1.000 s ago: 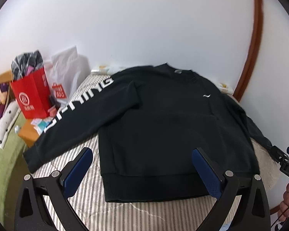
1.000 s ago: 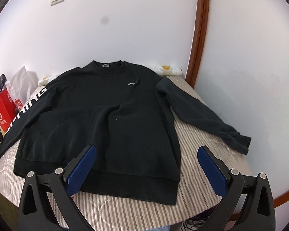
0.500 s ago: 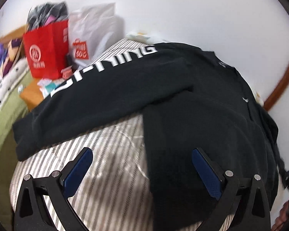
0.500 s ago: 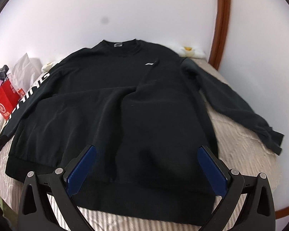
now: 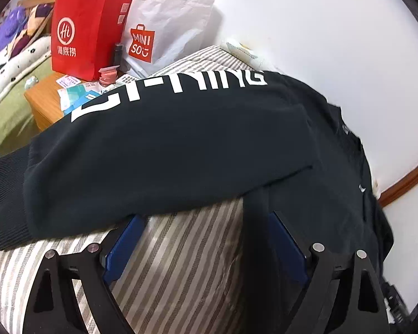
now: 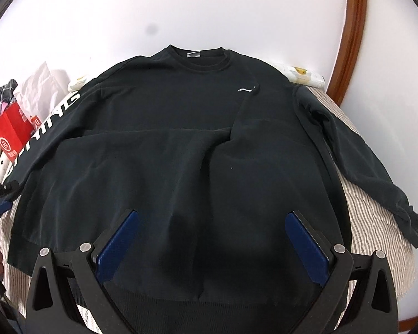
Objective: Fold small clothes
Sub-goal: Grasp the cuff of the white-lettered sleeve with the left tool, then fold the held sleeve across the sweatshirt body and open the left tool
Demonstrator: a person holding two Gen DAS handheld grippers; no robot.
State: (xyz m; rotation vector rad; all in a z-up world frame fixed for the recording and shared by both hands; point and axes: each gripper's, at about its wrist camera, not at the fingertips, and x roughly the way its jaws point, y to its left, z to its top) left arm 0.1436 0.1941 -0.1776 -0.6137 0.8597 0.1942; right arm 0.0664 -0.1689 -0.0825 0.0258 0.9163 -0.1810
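A black sweatshirt [image 6: 181, 144] lies flat, front up, on a striped bed, collar toward the far wall and sleeves spread. Its left sleeve [image 5: 158, 142] carries white lettering and fills the left wrist view. My left gripper [image 5: 206, 222] is open, low over the striped cover, its fingertips at the lower edge of that sleeve and the body's side edge. My right gripper [image 6: 211, 231] is open above the lower middle of the sweatshirt body. The plain right sleeve [image 6: 370, 167] stretches toward the bed's right edge.
The striped bed cover [image 5: 181, 264] shows between the left fingers. A wooden side table [image 5: 44, 103] with a red paper bag [image 5: 86, 30], a white Miniso bag [image 5: 164, 25] and small items stands beside the bed. A white wall lies behind, with brown trim [image 6: 354, 33].
My left gripper has swung left and dropped close to the lettered sleeve. My right gripper has moved forward and lower over the sweatshirt body. Both stay open.
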